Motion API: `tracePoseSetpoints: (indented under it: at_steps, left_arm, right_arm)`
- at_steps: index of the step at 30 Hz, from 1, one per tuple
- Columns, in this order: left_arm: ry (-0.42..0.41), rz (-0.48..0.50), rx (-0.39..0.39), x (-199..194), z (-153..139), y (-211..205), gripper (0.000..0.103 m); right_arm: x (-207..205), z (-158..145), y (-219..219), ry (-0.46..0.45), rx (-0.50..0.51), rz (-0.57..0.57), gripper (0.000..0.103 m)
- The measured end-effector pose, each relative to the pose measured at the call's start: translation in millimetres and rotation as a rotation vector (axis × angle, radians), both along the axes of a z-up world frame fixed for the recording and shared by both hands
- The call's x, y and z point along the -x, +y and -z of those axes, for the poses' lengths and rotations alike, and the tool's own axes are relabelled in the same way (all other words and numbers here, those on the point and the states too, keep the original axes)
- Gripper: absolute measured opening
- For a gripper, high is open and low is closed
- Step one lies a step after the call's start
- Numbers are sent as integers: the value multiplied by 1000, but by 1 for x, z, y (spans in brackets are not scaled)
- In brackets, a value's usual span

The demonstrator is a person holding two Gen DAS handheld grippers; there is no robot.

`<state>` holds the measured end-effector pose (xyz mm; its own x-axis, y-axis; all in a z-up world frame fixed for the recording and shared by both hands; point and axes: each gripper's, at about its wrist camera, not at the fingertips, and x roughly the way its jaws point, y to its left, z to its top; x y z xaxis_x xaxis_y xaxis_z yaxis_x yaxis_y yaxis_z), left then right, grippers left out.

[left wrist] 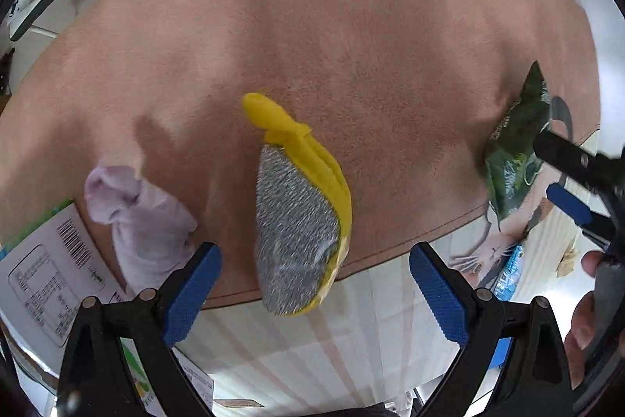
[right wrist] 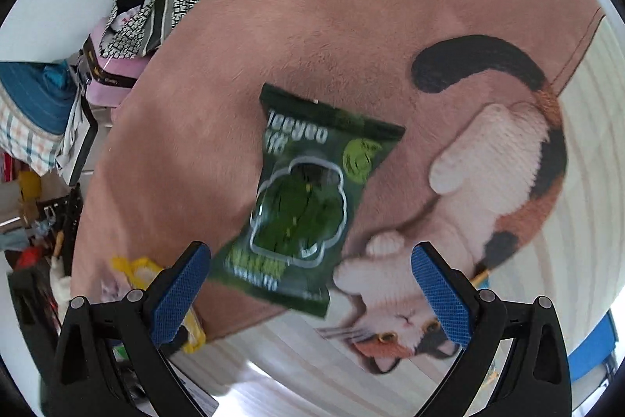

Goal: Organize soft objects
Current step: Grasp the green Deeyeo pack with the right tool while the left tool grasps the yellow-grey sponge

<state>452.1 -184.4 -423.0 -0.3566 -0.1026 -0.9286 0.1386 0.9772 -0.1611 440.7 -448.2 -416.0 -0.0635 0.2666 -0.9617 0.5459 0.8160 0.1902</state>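
A yellow-handled sponge brush with a grey scouring face (left wrist: 300, 221) lies on the pink rug (left wrist: 312, 26), just ahead of my open, empty left gripper (left wrist: 314, 288). A pale lilac cloth (left wrist: 140, 217) lies bunched to its left. A dark green snack bag (right wrist: 308, 198) lies on the rug ahead of my open, empty right gripper (right wrist: 310, 292); it also shows at the right in the left wrist view (left wrist: 515, 147). The yellow brush (right wrist: 156, 284) shows behind the right gripper's left finger.
A printed white box (left wrist: 50, 272) sits at the lower left by the rug's edge. The rug carries a calico cat picture (right wrist: 488, 198). Piled clothes and boxes (right wrist: 129, 26) stand beyond the rug's far left. Pale floor (left wrist: 312, 346) lies in front.
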Motion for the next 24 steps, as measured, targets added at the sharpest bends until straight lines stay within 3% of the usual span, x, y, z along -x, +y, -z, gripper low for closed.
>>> tracePoseSetpoints:
  at_steps: [1, 2, 6, 9, 10, 12, 18, 24]
  left_arm:
    - [4, -1, -3, 0, 3, -2, 97]
    - [8, 1, -8, 0, 6, -3, 89]
    - [14, 31, -58, 2, 18, -8, 50]
    - [-36, 49, -85, 5, 14, -12, 48]
    - [-56, 48, -90, 7, 11, -12, 48]
    - [-75, 43, -80, 12, 3, -13, 47]
    - [-179, 34, -7, 28, -55, -4, 47]
    - [-280, -58, 105, 60, -137, 54, 47]
  right_arm:
    - [-3, 5, -1, 6, -2, 1, 103]
    - [-6, 11, -2, 17, -3, 2, 102]
    - [-14, 33, -1, 75, -13, 8, 85]
    - [-14, 43, 3, 109, 6, -9, 61]
    - [-13, 42, 4, 110, 40, -18, 44]
    - [-13, 39, 9, 98, 69, -46, 37]
    - [6, -1, 34, 11, 98, -144, 35]
    - [37, -71, 83, -119, 58, -245, 35]
